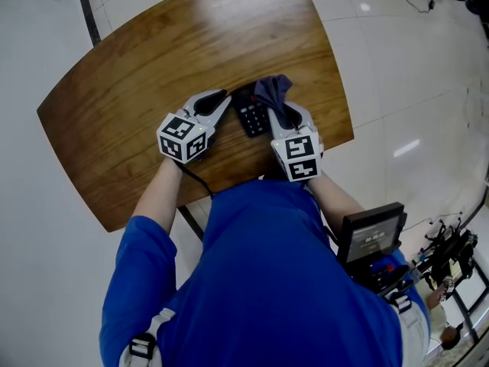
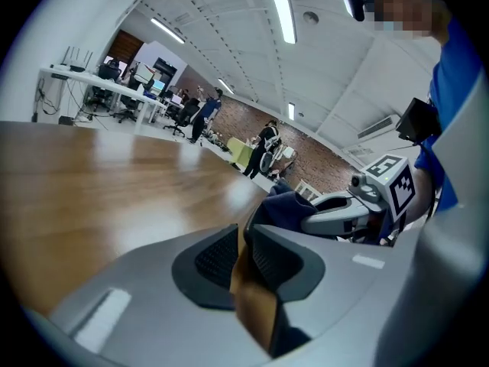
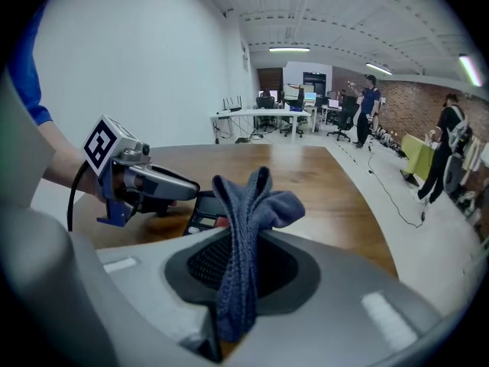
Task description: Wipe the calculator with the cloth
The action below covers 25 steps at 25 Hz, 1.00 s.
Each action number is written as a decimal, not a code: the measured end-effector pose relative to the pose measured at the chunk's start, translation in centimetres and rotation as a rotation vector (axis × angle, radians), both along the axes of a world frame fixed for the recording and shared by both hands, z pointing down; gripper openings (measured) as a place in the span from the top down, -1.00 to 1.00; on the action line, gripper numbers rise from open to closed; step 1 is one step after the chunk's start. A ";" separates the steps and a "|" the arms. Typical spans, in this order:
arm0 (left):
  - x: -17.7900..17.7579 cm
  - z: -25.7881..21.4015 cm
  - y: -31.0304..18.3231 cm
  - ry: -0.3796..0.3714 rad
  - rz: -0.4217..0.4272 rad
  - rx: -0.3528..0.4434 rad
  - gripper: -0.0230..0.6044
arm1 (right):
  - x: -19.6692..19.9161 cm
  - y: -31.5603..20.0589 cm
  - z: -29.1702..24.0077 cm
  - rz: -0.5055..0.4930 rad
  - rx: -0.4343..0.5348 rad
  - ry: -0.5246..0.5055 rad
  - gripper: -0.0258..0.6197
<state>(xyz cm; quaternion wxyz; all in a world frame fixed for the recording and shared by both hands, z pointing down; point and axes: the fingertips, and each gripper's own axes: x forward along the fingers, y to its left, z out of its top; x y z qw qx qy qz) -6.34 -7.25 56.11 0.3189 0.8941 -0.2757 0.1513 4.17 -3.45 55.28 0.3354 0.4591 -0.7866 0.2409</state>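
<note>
We see the right gripper [image 3: 241, 239] clenched on a dark blue knitted cloth [image 3: 246, 205]. Its fingers pinch the fabric at the middle, so a folded loop stands up beyond the tips and a tail hangs back between them. In the head view that bunch of cloth lies over the far end of the flat black plastic calculator [image 1: 251, 118], which rests on the glossy brown wooden bench [image 1: 153, 67] between the two grippers. The left gripper [image 1: 221, 99] has its fingers drawn together with nothing held — only a sliver of wood grain shows through the narrow gap. Their tips sit right at the calculator's left edge; we cannot tell whether they touch it.

The calculator lies close to the bench's near edge, toward its right-hand corner, just in front of the person. Left of the left gripper and beyond the cloth the wood runs wide and open — there is room on those sides. There is little on the near and right sides, where the curved edge gives way to the pale floor [image 1: 397, 67].
</note>
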 end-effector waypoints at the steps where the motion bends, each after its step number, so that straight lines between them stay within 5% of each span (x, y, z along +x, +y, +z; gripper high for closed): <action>1: 0.3 0.0 0.3 -0.002 0.020 -0.003 0.72 | -0.2 0.0 0.0 -0.004 0.000 -0.001 0.70; 17: 1.1 0.2 0.2 -0.022 0.007 -0.033 0.78 | -7.2 3.5 -0.3 -0.197 -0.056 -0.094 0.70; 25: 0.6 1.1 0.1 -0.017 -0.008 -0.044 0.78 | -3.2 0.6 -1.2 -0.082 0.013 -0.090 0.70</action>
